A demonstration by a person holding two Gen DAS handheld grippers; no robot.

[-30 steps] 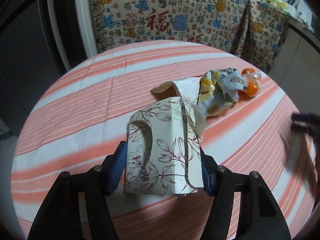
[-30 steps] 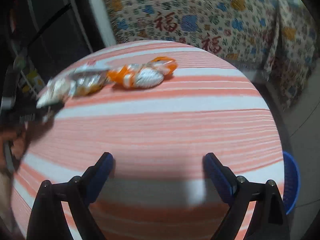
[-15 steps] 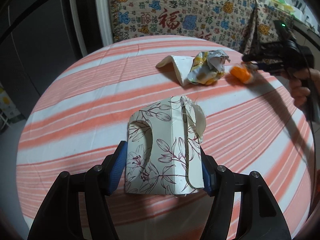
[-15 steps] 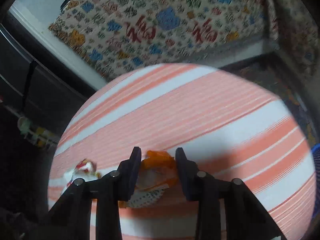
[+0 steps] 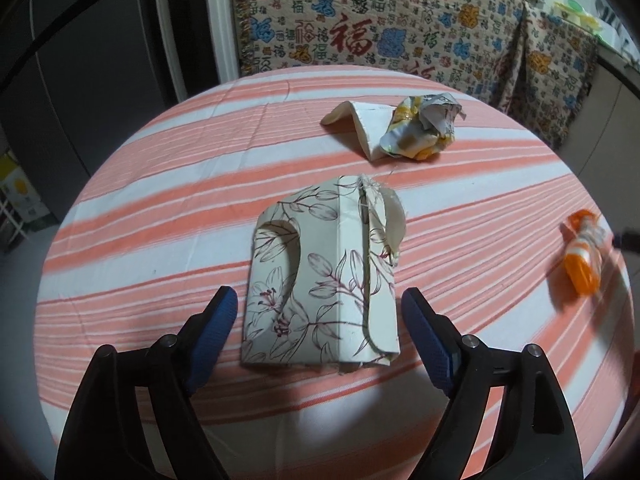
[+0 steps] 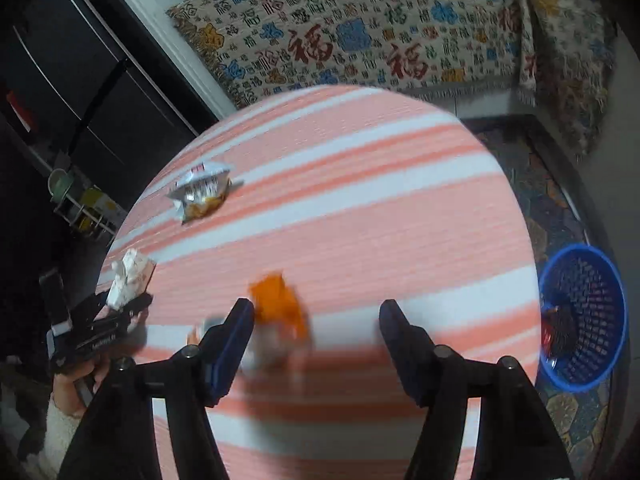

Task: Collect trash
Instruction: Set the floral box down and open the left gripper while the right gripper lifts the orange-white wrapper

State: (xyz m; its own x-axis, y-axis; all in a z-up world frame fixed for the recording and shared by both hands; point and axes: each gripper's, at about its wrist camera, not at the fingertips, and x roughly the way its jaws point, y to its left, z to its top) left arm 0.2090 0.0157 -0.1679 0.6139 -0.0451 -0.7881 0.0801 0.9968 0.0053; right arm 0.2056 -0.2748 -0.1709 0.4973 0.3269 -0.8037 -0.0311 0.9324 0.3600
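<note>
A round bench (image 5: 168, 184) under a cloth of orange and white stripes stands before a sofa draped in a throw (image 5: 360, 32) printed with red and blue characters; on the floor at the right, in the right wrist view, sits a blue plastic basket (image 6: 580, 316).

The left claw (image 5: 320, 312) has just been opening. Its blue pads stand clear on either side of the flattened floral-print carton (image 5: 320, 276), which lies between them on the cloth with a gap at each side, its long axis running from near to far and its torn, curled end pointing away. Farther off and to the right lie a folded cream card (image 5: 360, 124) and, touching it, a crumpled snack wrapper (image 5: 420, 128).

The right claw (image 6: 316, 328) has also just been opening. Its jaws are spread, and the orange-and-white wrapper (image 6: 280, 312) sits blurred by the left pad; I cannot tell whether it touches. From the left wrist view this wrapper (image 5: 582, 256) is at the far right edge, its long axis tilted near to far.
</note>
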